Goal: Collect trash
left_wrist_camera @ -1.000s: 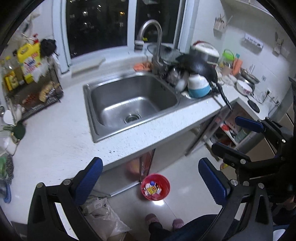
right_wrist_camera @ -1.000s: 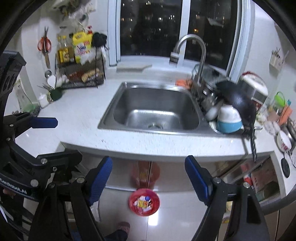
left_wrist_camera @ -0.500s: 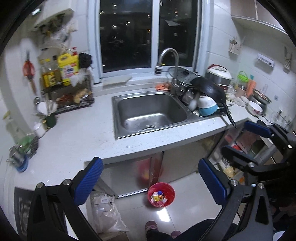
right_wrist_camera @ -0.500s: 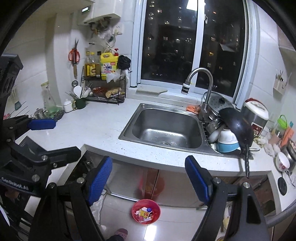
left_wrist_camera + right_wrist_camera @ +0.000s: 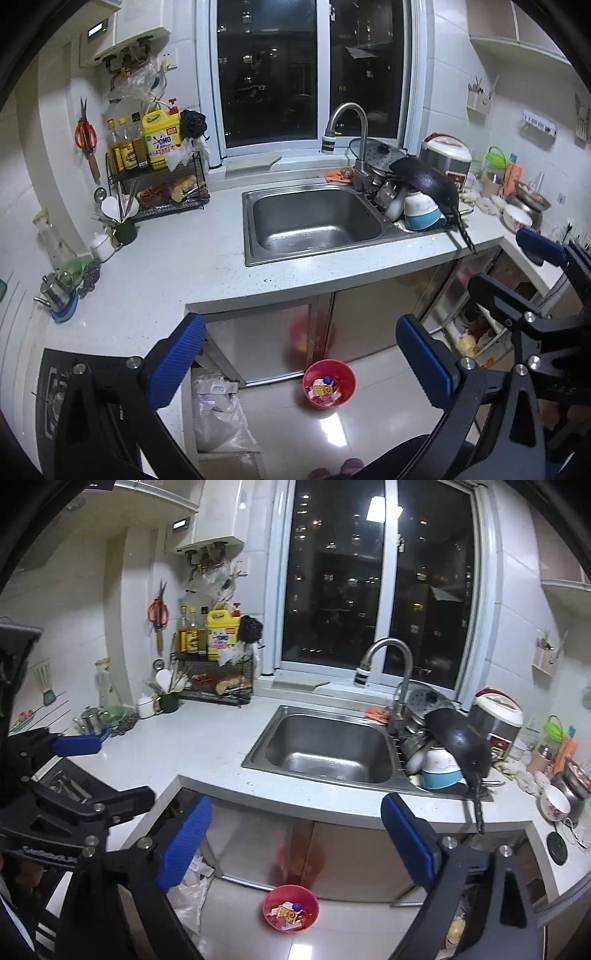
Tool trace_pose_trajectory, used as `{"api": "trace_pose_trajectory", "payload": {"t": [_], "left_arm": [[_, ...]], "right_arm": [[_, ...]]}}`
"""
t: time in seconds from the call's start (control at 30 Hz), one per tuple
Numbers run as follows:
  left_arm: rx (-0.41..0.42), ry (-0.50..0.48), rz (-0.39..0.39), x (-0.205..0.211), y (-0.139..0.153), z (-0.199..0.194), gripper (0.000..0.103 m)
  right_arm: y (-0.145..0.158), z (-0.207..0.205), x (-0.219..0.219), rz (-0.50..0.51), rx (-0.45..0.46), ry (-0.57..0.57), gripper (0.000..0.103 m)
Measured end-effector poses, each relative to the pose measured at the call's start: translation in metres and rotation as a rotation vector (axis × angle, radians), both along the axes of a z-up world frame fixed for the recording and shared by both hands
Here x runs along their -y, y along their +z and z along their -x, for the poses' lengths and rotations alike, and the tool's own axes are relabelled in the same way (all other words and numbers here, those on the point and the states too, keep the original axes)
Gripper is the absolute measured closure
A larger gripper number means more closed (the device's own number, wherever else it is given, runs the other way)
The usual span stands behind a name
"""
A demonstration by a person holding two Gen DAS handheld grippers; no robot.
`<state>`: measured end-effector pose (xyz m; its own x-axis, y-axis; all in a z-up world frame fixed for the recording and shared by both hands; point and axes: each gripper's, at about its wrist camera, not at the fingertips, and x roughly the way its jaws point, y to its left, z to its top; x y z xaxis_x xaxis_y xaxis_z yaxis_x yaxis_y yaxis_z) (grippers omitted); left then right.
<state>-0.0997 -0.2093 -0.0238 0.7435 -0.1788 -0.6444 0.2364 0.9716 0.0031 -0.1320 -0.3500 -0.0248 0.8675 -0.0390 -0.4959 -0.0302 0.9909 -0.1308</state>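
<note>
A red trash bin [image 5: 328, 382] with several wrappers inside stands on the floor in front of the sink cabinet; it also shows in the right wrist view [image 5: 290, 908]. My left gripper [image 5: 301, 360] is open and empty, held high and well back from the counter. My right gripper [image 5: 297, 843] is open and empty too, at about the same height. The right gripper shows at the right edge of the left wrist view, and the left gripper at the left edge of the right wrist view. No loose trash is in either gripper.
A white countertop [image 5: 177, 266] holds a steel sink [image 5: 312, 221] with a tap [image 5: 347, 122]. Stacked dishes and a black pan [image 5: 428, 184] sit right of the sink. A rack of bottles [image 5: 155, 162] stands at the back left. A white plastic bag [image 5: 218, 417] lies on the floor.
Both grippers have risen and pulled back from the counter, so the sink and bin look smaller and more wall and window show. Both stay open.
</note>
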Motion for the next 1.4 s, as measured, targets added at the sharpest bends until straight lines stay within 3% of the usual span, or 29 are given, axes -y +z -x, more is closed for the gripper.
{"api": "trace_pose_trajectory", "payload": {"t": [0.2,0.77,1.4], "left_arm": [[0.010,0.006,0.056,-0.010,0.010,0.009,0.001],[-0.012,-0.005,0.044,-0.027,0.014,0.024,0.001],[0.006,-0.003,0.027,-0.020,0.015,0.028,0.001]], "right_arm": [[0.007,0.010,-0.004,-0.013,0.045,-0.051,0.001],[0.010,0.022,-0.022,-0.035,0.022,-0.074,0.001],[0.010,0.022,-0.003,-0.039,0.011,-0.091,0.001]]}}
